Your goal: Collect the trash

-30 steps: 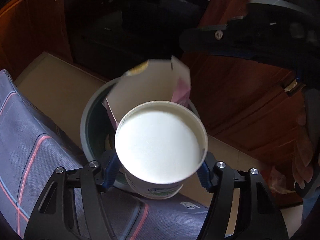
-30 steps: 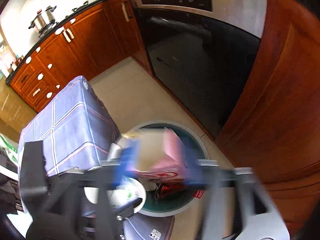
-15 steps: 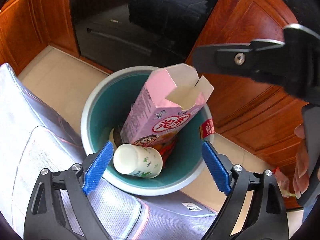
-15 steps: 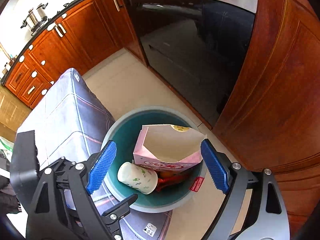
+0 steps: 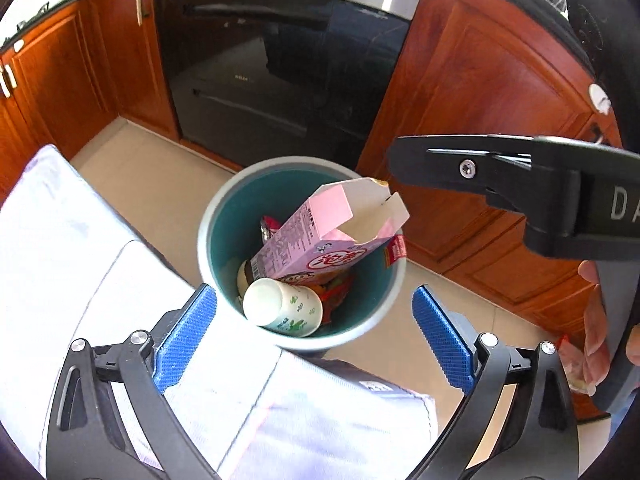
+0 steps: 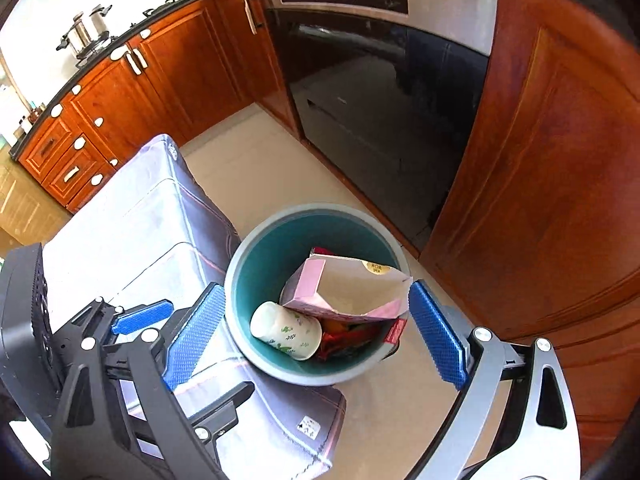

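A: Where is the trash sitting?

B: It is all lying in the bin (image 5: 208,216), which is standing on the floor (image 5: 160,176) in front of the oven (image 5: 280,80). The carton (image 5: 316,240) is leaning upright inside, flaps open, poking above the rim. The cup (image 5: 284,308) is lying on its side just below the carton, touching it. Red wrappers (image 5: 336,292) are showing beneath both.

A: And your claws?

B: Your left claw (image 5: 314,328) is hovering above the bin's near rim, jaws spread wide, gripping nothing. Your right claw (image 6: 316,336) is hanging over the bin too, jaws wide apart and empty, blue pads (image 6: 436,336) flanking the bin.

A: Anything beside it?

B: The cloth-covered desk (image 6: 140,220) is sitting just beside the bin, its corner overlapping the near rim in view.
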A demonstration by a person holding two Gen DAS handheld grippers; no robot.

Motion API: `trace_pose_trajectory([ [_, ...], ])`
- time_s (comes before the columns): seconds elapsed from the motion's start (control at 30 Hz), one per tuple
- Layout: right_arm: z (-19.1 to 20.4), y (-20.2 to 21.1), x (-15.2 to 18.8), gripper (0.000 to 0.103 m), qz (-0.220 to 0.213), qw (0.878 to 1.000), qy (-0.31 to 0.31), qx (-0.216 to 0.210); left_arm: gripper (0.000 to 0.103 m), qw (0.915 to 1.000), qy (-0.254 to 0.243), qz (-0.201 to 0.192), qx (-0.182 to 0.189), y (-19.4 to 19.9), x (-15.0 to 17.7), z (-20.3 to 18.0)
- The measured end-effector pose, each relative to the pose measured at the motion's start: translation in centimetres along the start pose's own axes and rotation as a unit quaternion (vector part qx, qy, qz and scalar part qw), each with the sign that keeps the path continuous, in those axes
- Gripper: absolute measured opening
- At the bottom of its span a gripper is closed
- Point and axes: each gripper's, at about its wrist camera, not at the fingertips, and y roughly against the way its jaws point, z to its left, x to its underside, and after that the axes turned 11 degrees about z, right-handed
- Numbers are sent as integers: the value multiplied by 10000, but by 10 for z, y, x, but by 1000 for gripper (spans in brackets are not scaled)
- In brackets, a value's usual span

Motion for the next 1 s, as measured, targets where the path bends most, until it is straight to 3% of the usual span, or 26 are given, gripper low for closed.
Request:
trace_pose_trajectory([
  [0.3,22,38,31,90,-68,9998,185,100,99,9992,29,-257,-300,43,28,-2],
  [0.4,28,48,41,97,-61,9996,223,144,99,9967,-108,-497,-632,60,38,-6],
  [0.53,32,63,59,97,-51,9994,262,216,99,9911,-144,-774,-1077,82,57,-12],
  [0.6,32,66,68,97,19,9994,247,258,99,9898,-189,-849,-1125,91,67,-14],
  [0.67,32,65,78,97,160,9990,219,344,99,9904,-186,-804,-1109,96,75,-15],
  [0.8,32,55,96,97,421,9976,205,509,99,9958,17,-357,-841,89,85,-9],
  [1.0,32,32,117,97,677,9955,97,660,99,9967,242,-102,-764,61,102,2],
])
